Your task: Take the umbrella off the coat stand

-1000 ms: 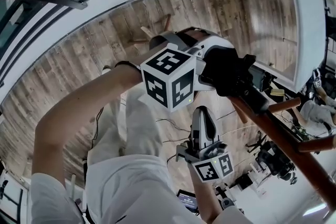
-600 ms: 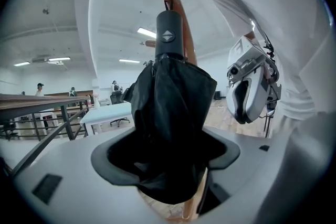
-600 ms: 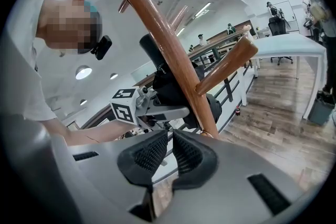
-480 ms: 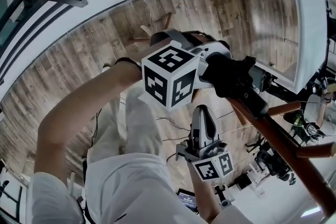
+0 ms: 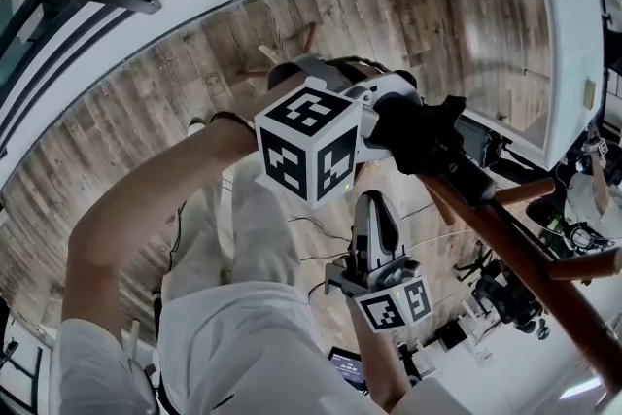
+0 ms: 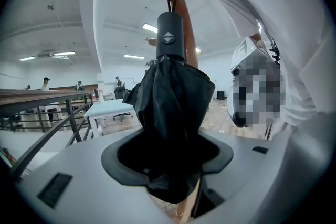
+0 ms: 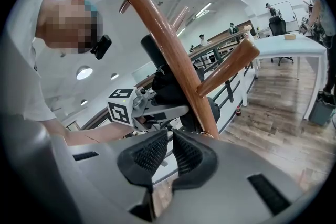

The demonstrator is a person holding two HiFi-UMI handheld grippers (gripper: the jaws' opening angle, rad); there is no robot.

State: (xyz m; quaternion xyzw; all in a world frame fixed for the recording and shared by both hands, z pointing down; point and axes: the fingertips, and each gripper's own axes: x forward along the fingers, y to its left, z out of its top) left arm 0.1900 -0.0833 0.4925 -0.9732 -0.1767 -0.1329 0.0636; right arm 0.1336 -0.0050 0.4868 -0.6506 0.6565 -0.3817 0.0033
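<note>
A folded black umbrella (image 6: 173, 107) hangs against the brown wooden coat stand (image 6: 185, 23), with its dark grey handle (image 6: 169, 34) pointing up. My left gripper (image 6: 168, 160) has just been closing, and its jaws now press on the umbrella's fabric from both sides. In the head view the left gripper (image 5: 418, 136) holds the umbrella (image 5: 474, 182) at the stand's pole (image 5: 525, 262). My right gripper (image 5: 374, 214) hangs lower, apart from the umbrella. Seen in its own view, the right gripper (image 7: 167, 152) has its ribbed pads close together with nothing between them, and the pole (image 7: 163, 44) rises just beyond.
Wooden pegs (image 5: 583, 265) stick out of the stand to the right. A long white table (image 5: 573, 44) stands beyond the plank floor (image 5: 146, 121). A dark railing (image 6: 58, 123) and a small white table (image 6: 110, 108) lie to the left, with people far behind.
The left gripper's marker cube and the umbrella have shifted very slightly left in the head view. The right gripper has stayed where it was.
</note>
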